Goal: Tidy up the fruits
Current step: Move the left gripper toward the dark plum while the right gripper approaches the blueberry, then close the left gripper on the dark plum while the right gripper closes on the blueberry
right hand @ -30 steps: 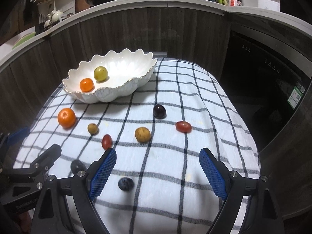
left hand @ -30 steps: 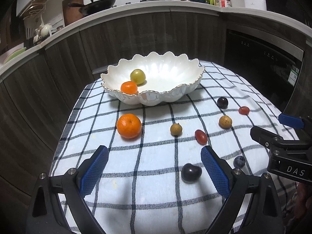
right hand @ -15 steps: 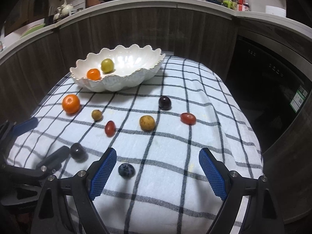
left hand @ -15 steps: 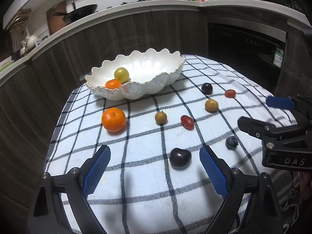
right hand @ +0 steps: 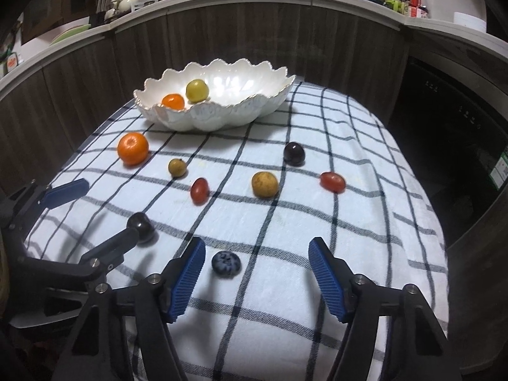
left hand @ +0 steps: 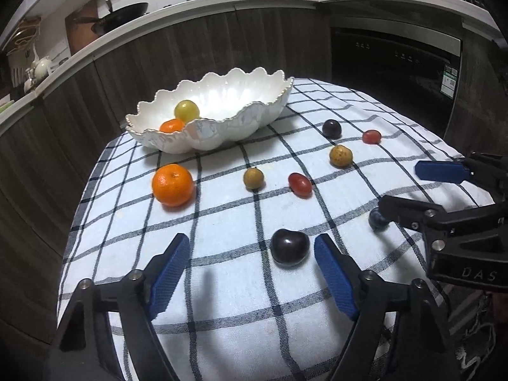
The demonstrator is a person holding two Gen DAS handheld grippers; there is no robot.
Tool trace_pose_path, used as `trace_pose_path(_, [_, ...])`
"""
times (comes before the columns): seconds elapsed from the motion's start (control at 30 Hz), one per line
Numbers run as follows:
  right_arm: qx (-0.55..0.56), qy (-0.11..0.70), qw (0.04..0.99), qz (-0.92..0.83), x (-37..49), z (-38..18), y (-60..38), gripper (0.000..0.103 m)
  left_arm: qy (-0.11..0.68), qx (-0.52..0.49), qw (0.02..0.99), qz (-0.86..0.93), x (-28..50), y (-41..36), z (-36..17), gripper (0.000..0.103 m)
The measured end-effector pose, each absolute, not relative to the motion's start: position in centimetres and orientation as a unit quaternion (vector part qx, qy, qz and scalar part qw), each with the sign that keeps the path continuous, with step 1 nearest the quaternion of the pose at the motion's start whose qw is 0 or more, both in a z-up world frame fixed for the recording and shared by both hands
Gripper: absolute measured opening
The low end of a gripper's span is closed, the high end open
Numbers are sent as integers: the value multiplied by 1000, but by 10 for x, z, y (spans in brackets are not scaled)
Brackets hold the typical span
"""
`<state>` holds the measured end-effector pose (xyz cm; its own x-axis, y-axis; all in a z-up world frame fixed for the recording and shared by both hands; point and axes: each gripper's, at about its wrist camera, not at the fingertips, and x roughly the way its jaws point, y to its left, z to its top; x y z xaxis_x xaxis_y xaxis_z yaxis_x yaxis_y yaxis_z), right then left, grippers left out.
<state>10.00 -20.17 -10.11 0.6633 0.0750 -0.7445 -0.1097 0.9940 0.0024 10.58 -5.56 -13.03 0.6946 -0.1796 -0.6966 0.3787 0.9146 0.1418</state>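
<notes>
A white scalloped bowl (left hand: 235,127) (right hand: 222,117) at the back of the checked cloth holds a small orange (left hand: 171,125) and a yellow-green fruit (left hand: 186,110). On the cloth lie a large orange (left hand: 173,184), a small brown fruit (left hand: 253,178), a red grape tomato (left hand: 299,184), a tan fruit (left hand: 340,156), a dark plum (left hand: 331,128) and another red tomato (left hand: 371,137). My left gripper (left hand: 252,266) is open, a dark cherry (left hand: 289,247) just inside its right finger. My right gripper (right hand: 255,270) is open, a blueberry (right hand: 225,263) near its left finger.
The small table (right hand: 365,222) under the checked cloth drops off on all sides. Dark wood cabinet fronts (left hand: 190,50) curve close behind it, with a dark oven door (left hand: 393,73) at the right. The counter above carries a pan and bottles.
Both grippers have come lower and closer to the cloth. The dark cherry now lies between my left fingers and the blueberry between my right fingers. Both stay open.
</notes>
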Motion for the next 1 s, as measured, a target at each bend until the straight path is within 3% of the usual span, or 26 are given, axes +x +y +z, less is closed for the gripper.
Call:
trace_pose_path(0.3, [-15, 424, 903, 70, 103, -112, -199, 55, 374, 146, 900, -169, 109, -62, -142, 63])
trace_pose_path(0.67, [-25, 431, 897, 92, 105, -118, -191, 40, 382, 149, 894, -179, 112, -68, -149, 57])
trace_pose_path(1.0, [-15, 443, 891, 96, 109, -125, -193, 35, 382, 139, 893, -194, 114, -72, -151, 40])
